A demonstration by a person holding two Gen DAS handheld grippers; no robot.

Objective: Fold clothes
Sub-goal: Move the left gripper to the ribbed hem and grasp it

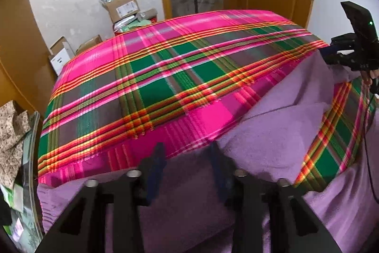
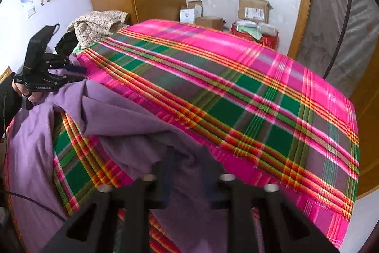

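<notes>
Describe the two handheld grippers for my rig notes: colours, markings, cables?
Both are black. The left gripper has dark blue fingertips, small white lettering on its side and an upright black block on top. The right gripper shows a green light on its block and a thin black cable trailing below. Silver bolts top each mount.

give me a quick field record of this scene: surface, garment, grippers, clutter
surface: plaid cloth, pink, green and orange
garment: purple garment, rumpled at the near edge of the plaid cloth
left hand-held gripper: over the garment's near edge, fingers apart in view
right hand-held gripper: over a bunched fold, fingers apart in view
clutter: cardboard boxes by the wall; floral fabric beside the surface
</notes>
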